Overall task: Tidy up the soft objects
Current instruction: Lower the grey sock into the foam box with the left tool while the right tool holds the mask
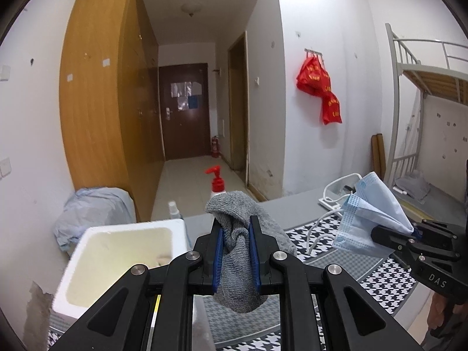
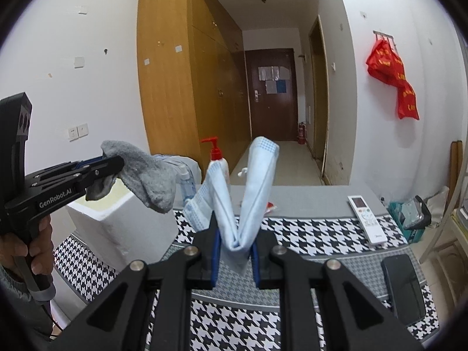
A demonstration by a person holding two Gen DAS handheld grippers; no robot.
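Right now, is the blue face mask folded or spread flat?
Folded. The right gripper pinches the face mask at its crease, and its two halves rise apart in a V above the jaws.

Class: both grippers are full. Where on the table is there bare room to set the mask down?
Bare mat between the foam box and remote. Crowded: bottles behind, phone at right. Left gripper holds the sock, right gripper the mask.

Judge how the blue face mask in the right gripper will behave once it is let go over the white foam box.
The face mask looks floppy: pinched in the right gripper, it folds into a V. It is probably very light, so it may drift past the foam box. Its ear loop dangles and could snag.
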